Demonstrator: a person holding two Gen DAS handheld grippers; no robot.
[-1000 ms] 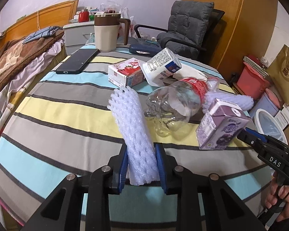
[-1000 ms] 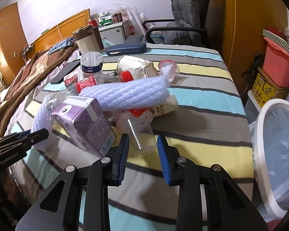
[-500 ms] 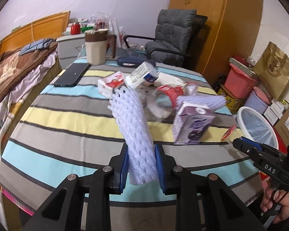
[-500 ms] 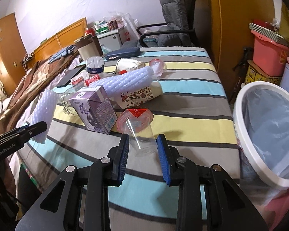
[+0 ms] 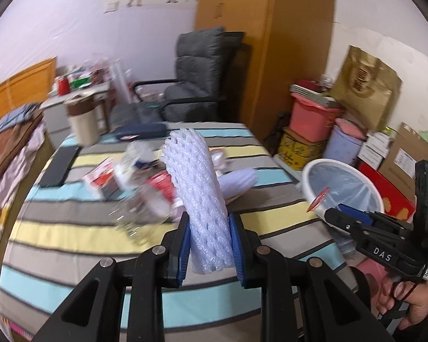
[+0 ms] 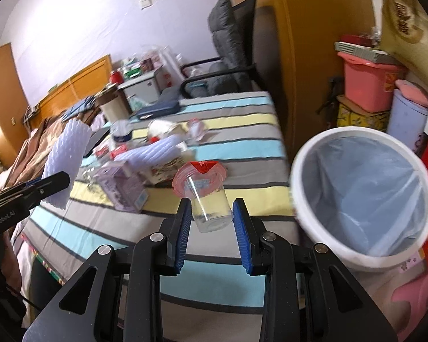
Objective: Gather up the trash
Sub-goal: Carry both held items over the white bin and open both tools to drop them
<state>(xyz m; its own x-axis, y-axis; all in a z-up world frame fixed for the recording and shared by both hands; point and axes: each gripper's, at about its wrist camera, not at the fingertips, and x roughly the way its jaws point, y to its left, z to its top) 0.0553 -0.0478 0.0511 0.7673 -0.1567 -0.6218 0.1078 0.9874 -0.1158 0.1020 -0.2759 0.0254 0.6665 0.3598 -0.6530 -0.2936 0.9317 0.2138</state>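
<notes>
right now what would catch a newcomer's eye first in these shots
The white foam net sleeve standing up in the left tool, and the clear plastic cup with a red-rimmed lid in the right tool. Right of the striped table gapes a white lined trash bin.

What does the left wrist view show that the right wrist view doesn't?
Only the left wrist view: the hand working the right gripper, and the left gripper head-on, its jaws clamped on the foam net sleeve.

Only the right wrist view: the clear plastic cup between the right gripper's jaws, and the purple carton.

Both: the striped table, the lined white bin and the grey chair.
</notes>
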